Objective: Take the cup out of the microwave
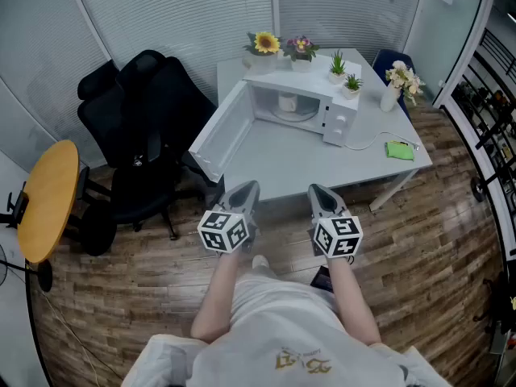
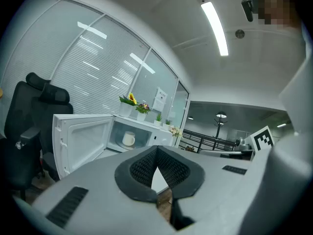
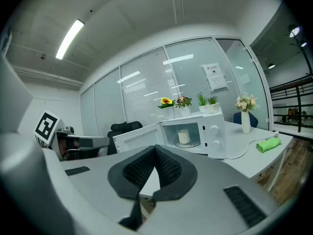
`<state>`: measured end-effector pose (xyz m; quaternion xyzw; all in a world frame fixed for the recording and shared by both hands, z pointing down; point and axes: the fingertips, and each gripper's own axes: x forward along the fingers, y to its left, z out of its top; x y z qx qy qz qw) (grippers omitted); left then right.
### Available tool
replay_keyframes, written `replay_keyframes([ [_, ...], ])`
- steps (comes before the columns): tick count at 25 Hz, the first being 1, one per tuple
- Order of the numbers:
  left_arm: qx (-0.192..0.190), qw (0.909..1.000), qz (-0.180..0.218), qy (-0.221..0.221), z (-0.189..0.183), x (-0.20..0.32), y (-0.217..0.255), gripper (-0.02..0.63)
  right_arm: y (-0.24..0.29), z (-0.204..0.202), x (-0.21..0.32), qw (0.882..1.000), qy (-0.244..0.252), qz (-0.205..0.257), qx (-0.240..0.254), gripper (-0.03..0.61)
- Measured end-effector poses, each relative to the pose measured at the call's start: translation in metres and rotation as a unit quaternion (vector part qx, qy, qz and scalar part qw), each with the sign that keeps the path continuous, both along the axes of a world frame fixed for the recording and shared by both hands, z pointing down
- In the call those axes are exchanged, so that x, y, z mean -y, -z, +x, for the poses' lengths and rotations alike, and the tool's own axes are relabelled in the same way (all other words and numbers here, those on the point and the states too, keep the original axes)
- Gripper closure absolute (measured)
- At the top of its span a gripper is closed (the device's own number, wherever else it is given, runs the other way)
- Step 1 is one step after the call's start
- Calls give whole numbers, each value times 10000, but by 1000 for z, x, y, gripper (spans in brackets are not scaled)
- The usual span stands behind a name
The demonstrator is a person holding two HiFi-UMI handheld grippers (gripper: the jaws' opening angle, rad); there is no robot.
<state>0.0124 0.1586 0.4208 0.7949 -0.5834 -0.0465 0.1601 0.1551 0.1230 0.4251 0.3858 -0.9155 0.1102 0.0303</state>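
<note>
- A white microwave (image 1: pixel 339 118) stands towards the back of a white table (image 1: pixel 282 168). Its door (image 1: pixel 222 131) is swung wide open to the left in the head view.
- The cup (image 1: pixel 288 101), white, stands upright inside the microwave on the glass plate.
- Four small flower pots (image 1: pixel 301 51) stand in a row on top of the microwave. A vase of pale flowers (image 1: pixel 399 83) stands on the table to its right, and a green cloth (image 1: pixel 399 149) lies nearer the table's front right corner.
- A black office chair (image 1: pixel 145 127) stands left of the table, just beside the open door. A round wooden table top (image 1: pixel 48 200) shows further left.
- Bare table top lies between the grippers and the microwave's open front.
- The left gripper (image 1: pixel 246 190) has its jaws closed together, pad against pad, with nothing between them.
- The right gripper (image 1: pixel 319 192) is closed the same way and holds nothing.
- Both grippers are held side by side in front of the person's body, roughly level. They point at the table from just short of its near edge, well apart from the microwave and the cup.
</note>
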Motion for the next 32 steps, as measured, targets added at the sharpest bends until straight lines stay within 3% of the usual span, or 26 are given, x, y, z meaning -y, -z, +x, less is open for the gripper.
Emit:
replay_keyframes([
  [13,-21,10000,25,10,3,-11,-7,598,-6,2,-10,9998,88,-19,162,568],
  [15,-181,9998,-46,12,4,-9,-10,323,-5,2,-10,9997,152,52,197,556],
  [16,-226,9997,-97,28,4,-8,-12,298,-5,0,-11,9996,204,63,159,449],
  [17,-210,9997,-133,45,5,-8,-13,298,-6,-1,-11,9996,242,70,98,332],
  [18,-144,9998,-159,57,5,-9,-14,298,-6,-1,-11,9997,245,91,37,321],
  [22,85,9996,-259,76,14,-14,-21,288,-5,7,-9,9999,81,134,40,321],
  [26,18,9990,-426,105,11,-12,-36,285,-17,5,-1,9999,63,-42,74,316],
  [32,28,9987,-472,172,-3,31,-46,282,-33,-2,36,9998,-11,-160,-88,316],
])
